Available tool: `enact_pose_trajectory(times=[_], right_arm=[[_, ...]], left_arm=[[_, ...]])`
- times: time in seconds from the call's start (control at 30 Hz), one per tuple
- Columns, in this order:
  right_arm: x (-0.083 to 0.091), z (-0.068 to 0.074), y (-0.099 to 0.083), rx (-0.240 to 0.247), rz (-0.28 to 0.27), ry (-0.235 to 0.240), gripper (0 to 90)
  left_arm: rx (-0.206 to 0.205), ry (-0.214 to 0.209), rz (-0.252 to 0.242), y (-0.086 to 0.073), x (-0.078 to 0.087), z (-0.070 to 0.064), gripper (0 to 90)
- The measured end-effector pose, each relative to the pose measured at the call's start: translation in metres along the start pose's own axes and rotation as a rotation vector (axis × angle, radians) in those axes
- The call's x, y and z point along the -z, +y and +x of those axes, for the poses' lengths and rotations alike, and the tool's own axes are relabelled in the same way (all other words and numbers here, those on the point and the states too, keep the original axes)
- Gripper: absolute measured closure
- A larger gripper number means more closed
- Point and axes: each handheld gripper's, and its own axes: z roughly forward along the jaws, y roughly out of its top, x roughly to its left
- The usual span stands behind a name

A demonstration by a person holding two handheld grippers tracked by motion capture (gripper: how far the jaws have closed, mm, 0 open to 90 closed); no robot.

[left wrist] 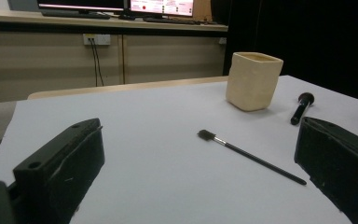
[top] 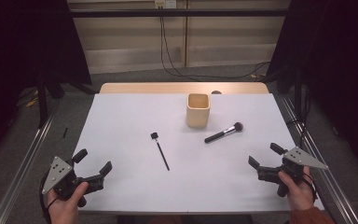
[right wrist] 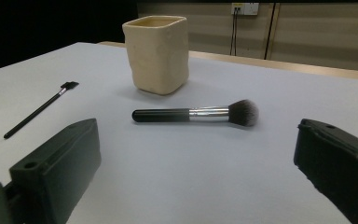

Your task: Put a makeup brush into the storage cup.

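Note:
A cream square cup (top: 198, 110) stands upright on the white table (top: 121, 116), toward the back centre. A thick makeup brush (top: 223, 133) with a black handle and silver ferrule lies to its right front. A thin black brush (top: 160, 150) lies in the middle of the table. My left gripper (top: 93, 164) rests open at the front left corner, held by a hand, nothing between its jaws. My right gripper (top: 265, 156) rests open at the front right, also held by a hand. The left gripper view shows the cup (left wrist: 253, 80) and thin brush (left wrist: 249, 156); the right gripper view shows the thick brush (right wrist: 196, 113) ahead.
Behind the white sheet a strip of wooden tabletop (top: 182, 87) runs along the back edge. Metal rails (top: 25, 158) flank the table on both sides. Cables (top: 177, 65) trail on the floor behind. Dark curtains stand at the left and right.

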Motion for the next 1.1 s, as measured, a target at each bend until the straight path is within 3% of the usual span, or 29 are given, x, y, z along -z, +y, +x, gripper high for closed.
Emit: enact_pose_trajectory(times=[0.57, 1.1], right_arm=[[0.006, 0.000, -0.002, -0.010, -0.013, -0.010, 0.4], [0.007, 0.000, -0.003, -0.001, -0.007, -0.011, 0.3]], left_arm=[[-0.015, -0.027, 0.012, 0.001, -0.009, -0.003, 2.2], [-0.027, -0.069, 0.059, 0.007, -0.036, -0.014, 2.5]])
